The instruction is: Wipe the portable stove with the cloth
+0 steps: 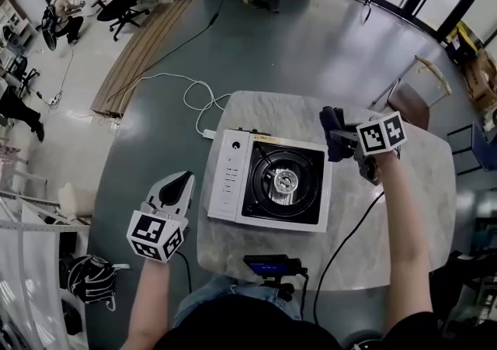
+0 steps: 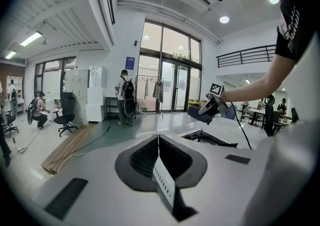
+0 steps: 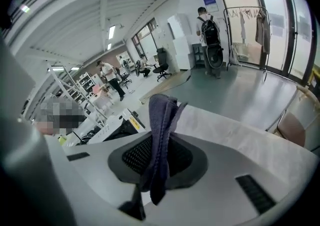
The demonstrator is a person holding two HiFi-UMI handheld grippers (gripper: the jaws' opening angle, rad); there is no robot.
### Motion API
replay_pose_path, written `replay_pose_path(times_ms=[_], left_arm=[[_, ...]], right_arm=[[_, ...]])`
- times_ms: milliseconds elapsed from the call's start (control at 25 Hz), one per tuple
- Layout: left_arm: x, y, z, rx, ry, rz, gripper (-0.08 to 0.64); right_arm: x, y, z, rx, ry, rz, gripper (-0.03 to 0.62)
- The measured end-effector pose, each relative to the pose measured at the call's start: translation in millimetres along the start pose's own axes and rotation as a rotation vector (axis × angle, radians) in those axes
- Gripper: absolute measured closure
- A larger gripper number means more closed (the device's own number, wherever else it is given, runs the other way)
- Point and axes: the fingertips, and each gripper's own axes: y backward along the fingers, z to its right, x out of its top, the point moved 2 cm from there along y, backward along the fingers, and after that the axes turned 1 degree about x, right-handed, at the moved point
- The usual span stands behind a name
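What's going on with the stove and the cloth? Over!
Right gripper shut on cloth, up beside stove, not touching it. Left gripper shut, empty, off the table's left edge. Stove top bare, nothing in the way.

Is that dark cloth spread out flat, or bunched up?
Bunched up. The cloth hangs in a narrow folded bundle, pinched between the shut jaws of the right gripper, beside the stove.

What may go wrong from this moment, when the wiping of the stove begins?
The dark blue cloth hangs loosely from the shut jaws of the right gripper; it may catch on the black burner grate of the white portable stove. The left gripper is shut, empty and beside the pale marble table, so nothing steadies the stove; it might slide when pushed.
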Motion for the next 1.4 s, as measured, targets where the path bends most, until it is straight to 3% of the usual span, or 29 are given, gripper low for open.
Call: replay_pose_path(times_ms=[240, 440, 520, 880, 1400], left_arm=[[3, 0, 5, -0.014, -0.002, 0.025, 0.545], [4, 6, 10, -0.025, -0.007, 0.036, 0.545], [4, 8, 12, -0.027, -0.009, 0.036, 0.545], [5, 22, 12, -0.008, 0.001, 0.055, 0.545], [14, 23, 18, -0.020, 0.010, 0.094, 0.545]], right_arm=[[-27, 16, -16, -0.080, 0.021, 0.034, 0.517], [-66, 9, -5, -0.322, 0.143, -0.103, 0.517], [-74, 1, 0, -0.360, 0.156, -0.126, 0.517], [-80, -31, 6, -0.312, 0.025, -0.115, 0.517], [-109, -20, -17, -0.292, 0.022, -0.117, 0.517]])
